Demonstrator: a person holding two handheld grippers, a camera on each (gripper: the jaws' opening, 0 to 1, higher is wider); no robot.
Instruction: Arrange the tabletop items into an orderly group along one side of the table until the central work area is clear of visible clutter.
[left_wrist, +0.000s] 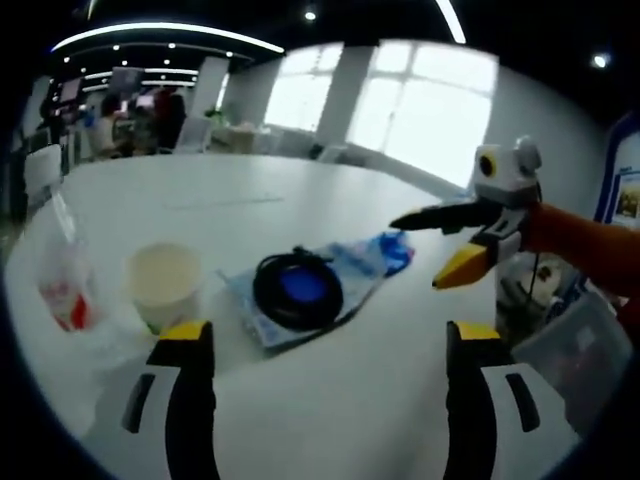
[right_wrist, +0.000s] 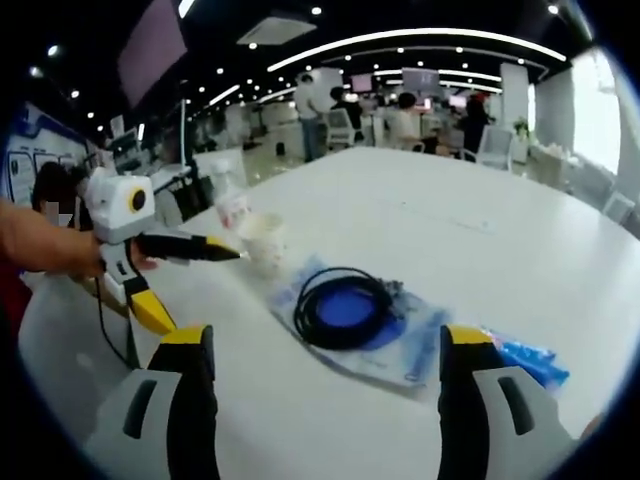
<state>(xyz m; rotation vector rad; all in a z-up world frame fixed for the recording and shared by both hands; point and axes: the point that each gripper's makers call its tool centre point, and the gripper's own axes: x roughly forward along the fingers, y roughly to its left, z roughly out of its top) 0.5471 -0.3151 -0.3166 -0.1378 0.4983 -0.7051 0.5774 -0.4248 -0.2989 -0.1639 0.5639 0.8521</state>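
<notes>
Coiled black cable (left_wrist: 297, 288) lies on a clear blue packet (left_wrist: 330, 285) mid-table (left_wrist: 330, 400), the packet's long axis running from the paper cup (left_wrist: 165, 283) toward the far edge. Both grippers, left (left_wrist: 330, 345) and right (right_wrist: 325, 350), hover with jaws spread, holding nothing.

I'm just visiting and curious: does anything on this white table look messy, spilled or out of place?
Nothing is spilled or broken. The coiled black cable lies on a clear plastic bag mid-table, apart from the paper cup and crumpled wrapper near the edge, so the items look scattered.
</notes>
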